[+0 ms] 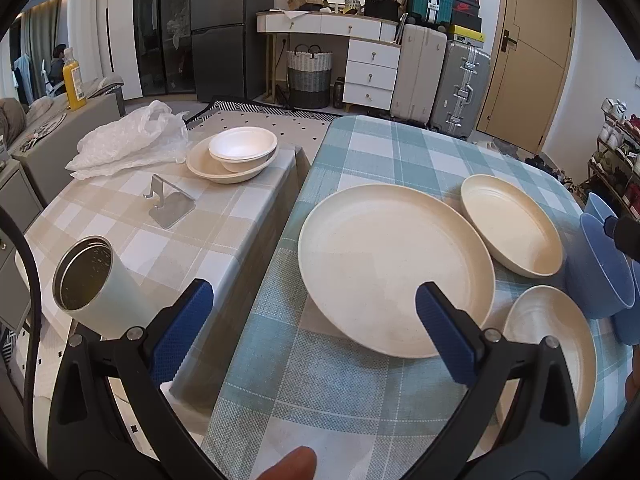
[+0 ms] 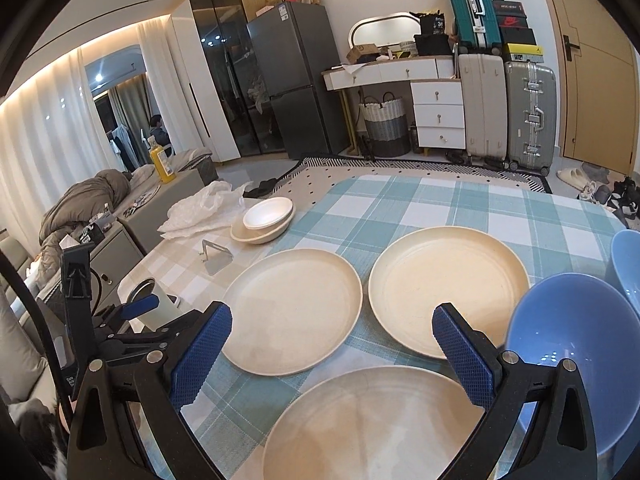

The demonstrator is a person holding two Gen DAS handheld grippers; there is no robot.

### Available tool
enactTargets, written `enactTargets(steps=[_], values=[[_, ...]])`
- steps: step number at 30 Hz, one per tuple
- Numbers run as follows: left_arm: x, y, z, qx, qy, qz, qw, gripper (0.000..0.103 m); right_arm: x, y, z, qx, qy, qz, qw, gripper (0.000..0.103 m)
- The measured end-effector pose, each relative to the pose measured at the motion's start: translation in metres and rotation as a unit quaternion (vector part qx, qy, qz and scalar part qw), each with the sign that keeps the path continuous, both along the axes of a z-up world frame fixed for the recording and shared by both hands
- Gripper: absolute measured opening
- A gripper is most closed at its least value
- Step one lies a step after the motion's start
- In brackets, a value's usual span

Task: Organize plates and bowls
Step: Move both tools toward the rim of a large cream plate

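Plates and bowls were found spread over two adjoining tables, the larger a table under a blue-green checked cloth, the smaller a side table under a beige checked cloth, set against its left edge. On the blue-green cloth lay the large cream plate, flat and near the left edge; the right wrist view showed two further cream plates, one deep plate to its right and one near plate closest to the camera, none stacked. Blue bowl stood at the right, just beside the deep plate, with a second blue bowl behind it at the frame edge. On the side table sat a cream dish carrying a white bowl nested inside, a crumpled plastic bag beside it, a metal stand, and an open metal cup near the front. Left gripper hovered above the gap between the tables, fingers spread wide and holding nothing. Right gripper hung over the near plate, fingers likewise wide apart and empty.
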State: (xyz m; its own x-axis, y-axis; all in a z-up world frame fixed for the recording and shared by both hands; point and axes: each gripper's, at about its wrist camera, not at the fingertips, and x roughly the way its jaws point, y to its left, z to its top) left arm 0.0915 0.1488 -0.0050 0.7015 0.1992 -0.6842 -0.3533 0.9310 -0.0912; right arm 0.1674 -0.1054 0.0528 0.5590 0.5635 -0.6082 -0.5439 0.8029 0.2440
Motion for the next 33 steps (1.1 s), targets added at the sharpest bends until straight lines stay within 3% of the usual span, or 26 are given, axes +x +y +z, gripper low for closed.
enactTargets(steps=[12,21,28,33], values=[[0.037,0.01,-0.021,-0.006,0.038,-0.01,0.9992,0.101,0.028,0.019,-0.039,-0.008,0.052,0.021,0.998,0.102],[0.055,0.017,-0.036,-0.013,0.061,-0.013,0.998,0.101,0.046,0.037,-0.072,-0.006,0.099,0.04,0.994,0.093],[0.058,0.029,-0.043,-0.031,0.064,-0.019,0.9973,0.094,0.058,0.046,-0.094,-0.025,0.131,0.042,0.99,0.078],[0.063,0.033,-0.047,-0.038,0.067,-0.026,0.9967,0.088,0.063,0.054,-0.099,-0.025,0.138,0.051,0.989,0.076]])
